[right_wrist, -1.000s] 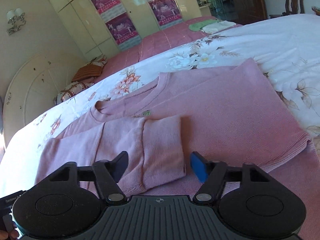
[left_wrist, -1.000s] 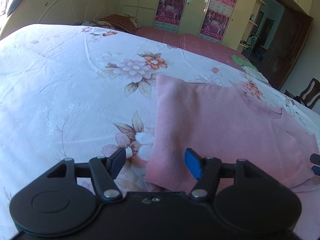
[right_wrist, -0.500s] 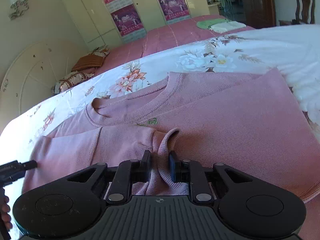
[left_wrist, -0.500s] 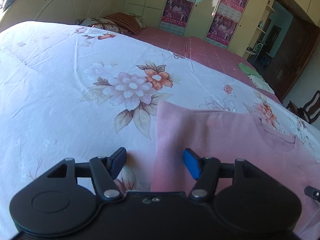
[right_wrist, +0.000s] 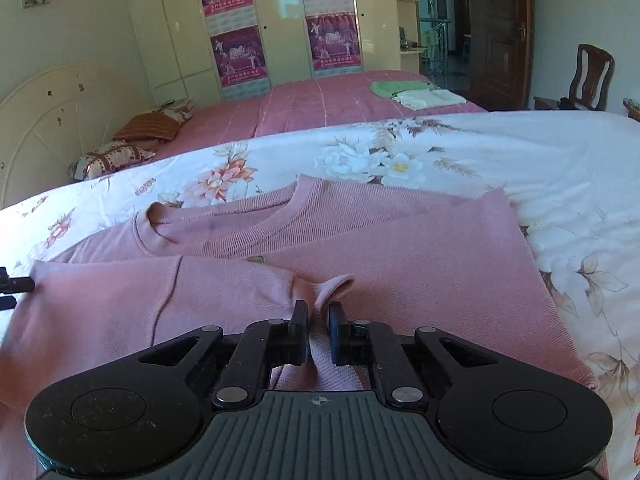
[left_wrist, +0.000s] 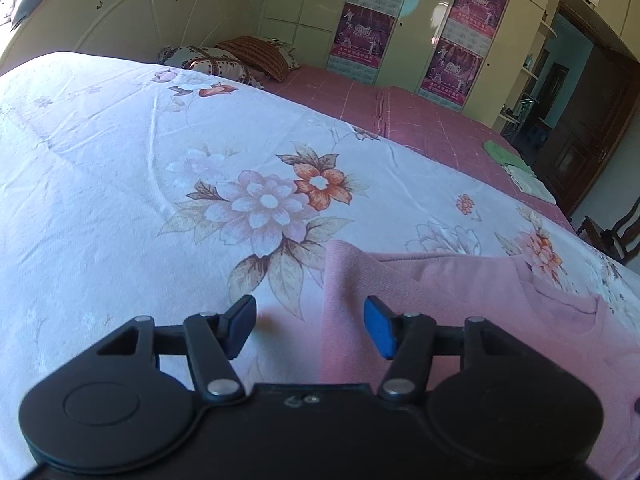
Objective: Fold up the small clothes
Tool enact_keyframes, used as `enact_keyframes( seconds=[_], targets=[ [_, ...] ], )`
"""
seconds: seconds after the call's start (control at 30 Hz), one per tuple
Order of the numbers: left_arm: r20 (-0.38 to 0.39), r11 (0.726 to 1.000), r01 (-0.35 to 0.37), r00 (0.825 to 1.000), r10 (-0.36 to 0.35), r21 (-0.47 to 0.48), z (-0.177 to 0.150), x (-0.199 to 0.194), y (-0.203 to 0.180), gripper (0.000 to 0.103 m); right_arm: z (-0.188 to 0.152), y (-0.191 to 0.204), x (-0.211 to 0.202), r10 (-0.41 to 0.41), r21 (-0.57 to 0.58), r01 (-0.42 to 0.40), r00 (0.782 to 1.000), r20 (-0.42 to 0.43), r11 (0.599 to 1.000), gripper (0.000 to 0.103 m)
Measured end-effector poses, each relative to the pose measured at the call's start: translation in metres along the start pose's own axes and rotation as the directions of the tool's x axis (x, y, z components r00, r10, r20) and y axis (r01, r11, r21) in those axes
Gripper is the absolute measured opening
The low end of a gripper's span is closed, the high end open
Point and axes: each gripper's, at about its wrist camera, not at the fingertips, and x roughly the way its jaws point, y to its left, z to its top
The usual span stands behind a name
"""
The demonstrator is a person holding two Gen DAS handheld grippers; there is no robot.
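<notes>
A pink sweater [right_wrist: 420,264] lies flat on the floral bedsheet [right_wrist: 560,168], neck toward the far side, one sleeve folded across its body. My right gripper [right_wrist: 319,312] is shut on that sleeve's cuff [right_wrist: 334,284], which stands up pinched between the pads. In the left wrist view, the sweater [left_wrist: 460,292] has its folded side edge running between the jaws of my left gripper [left_wrist: 309,316]. Those jaws are closing, but the pads stand apart from the cloth. The left gripper's fingertips [right_wrist: 12,284] show at the left edge of the right wrist view.
Beyond the floral sheet [left_wrist: 120,184] lies a second bed with a pink cover [right_wrist: 320,100], with folded green and white clothes [right_wrist: 404,90] and pillows [left_wrist: 224,62] on it. Wardrobes with posters line the back wall. A wooden chair [right_wrist: 592,76] stands at the far right.
My right gripper has shut on the sleeve cuff and bunched it upward. My left gripper has slid left along the sweater to its side edge, and its jaws have narrowed slightly.
</notes>
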Motion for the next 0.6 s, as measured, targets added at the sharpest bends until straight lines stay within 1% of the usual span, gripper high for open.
enact_keyframes(
  seconds=[0.1,0.13,0.17,0.23,0.43,0.5,0.53,0.57,0.6],
  targets=[
    [0.011,0.999,0.019,1.0,-0.02,0.045,-0.011,-0.023,-0.005,0.057,0.004,0.004,-0.011,0.011,-0.016,-0.011,1.0,0.027,1.0,0.01],
    [0.008,0.998,0.024,1.0,-0.024,0.057,-0.016,-0.03,-0.006,0.059,0.005,0.006,-0.014,0.018,-0.018,-0.018,0.999,0.03,1.0,0.015],
    [0.003,0.997,0.026,1.0,-0.027,0.067,-0.022,-0.038,-0.006,0.059,0.006,0.008,-0.015,0.017,-0.028,-0.016,0.999,0.032,0.999,0.027],
    [-0.006,0.996,0.034,0.999,-0.034,0.078,-0.035,-0.053,-0.005,0.059,0.005,0.013,-0.018,0.019,-0.048,-0.017,0.999,0.044,0.999,0.047],
    [-0.04,0.993,0.022,0.999,-0.018,0.116,-0.081,-0.09,0.01,0.057,-0.008,0.027,-0.025,0.092,-0.083,-0.091,0.996,0.008,0.992,0.047],
    [-0.052,0.987,0.018,0.999,-0.01,0.162,-0.093,-0.092,0.011,0.052,-0.014,0.031,-0.025,0.101,-0.097,-0.101,0.995,-0.005,0.99,0.047],
    [-0.056,0.984,0.019,0.998,-0.009,0.176,-0.096,-0.09,0.011,0.043,-0.017,0.034,-0.024,0.108,-0.1,-0.109,0.994,-0.017,0.989,0.047],
    [-0.049,0.984,0.022,0.999,-0.013,0.178,-0.097,-0.089,0.012,0.04,-0.02,0.036,-0.023,0.114,-0.102,-0.116,0.993,-0.026,0.988,0.047],
    [-0.037,0.985,0.023,0.999,-0.017,0.172,-0.096,-0.087,0.013,0.039,-0.022,0.038,-0.022,0.116,-0.104,-0.119,0.993,-0.029,0.987,0.047]
  ],
)
